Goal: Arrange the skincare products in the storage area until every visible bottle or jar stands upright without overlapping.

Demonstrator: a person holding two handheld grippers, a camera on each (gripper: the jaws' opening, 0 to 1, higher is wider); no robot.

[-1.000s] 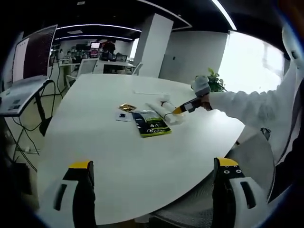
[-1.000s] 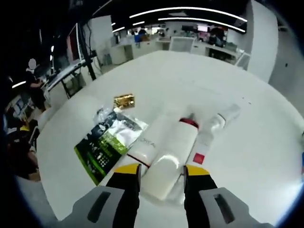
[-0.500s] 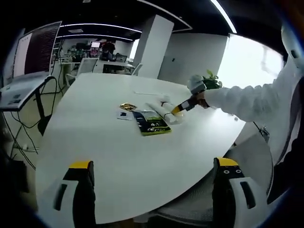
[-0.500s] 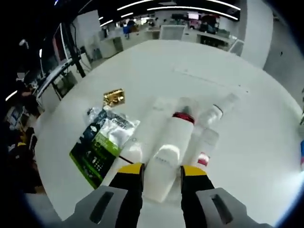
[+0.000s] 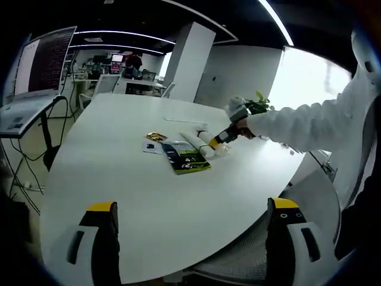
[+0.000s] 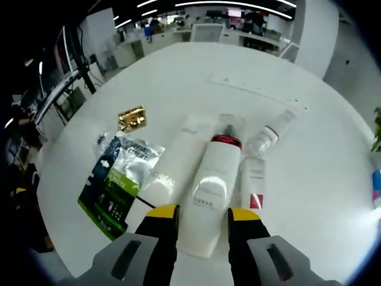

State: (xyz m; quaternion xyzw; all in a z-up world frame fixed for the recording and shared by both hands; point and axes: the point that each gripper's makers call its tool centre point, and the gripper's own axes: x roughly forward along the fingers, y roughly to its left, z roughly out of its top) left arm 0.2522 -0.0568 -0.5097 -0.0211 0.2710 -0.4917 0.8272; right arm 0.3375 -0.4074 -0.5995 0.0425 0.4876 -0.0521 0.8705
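A white bottle with a red band (image 6: 209, 179) lies flat on the white table (image 6: 309, 179), and my right gripper (image 6: 202, 213) is shut on its lower end. A white tube (image 6: 169, 173) lies touching it on one side, a slim bottle with a red label (image 6: 253, 179) on the other. A thin clear bottle (image 6: 278, 125) lies further out. In the left gripper view the same cluster (image 5: 201, 143) sits mid-table, with the right gripper (image 5: 221, 138) held on it by a gloved hand. My left gripper (image 5: 193, 205) hangs open over the table's near edge, holding nothing.
A green sachet (image 6: 116, 179) and a gold sachet (image 6: 131, 118) lie beside the tube. A flat white strip (image 6: 256, 89) lies further back. A grey chair (image 5: 250, 262) stands at the table's near edge. Desks, chairs and a monitor (image 5: 44, 65) fill the background.
The right gripper's camera now looks more steeply down on the products; the white bottle stays between its jaws. In the left gripper view the hand and right gripper have shifted slightly left.
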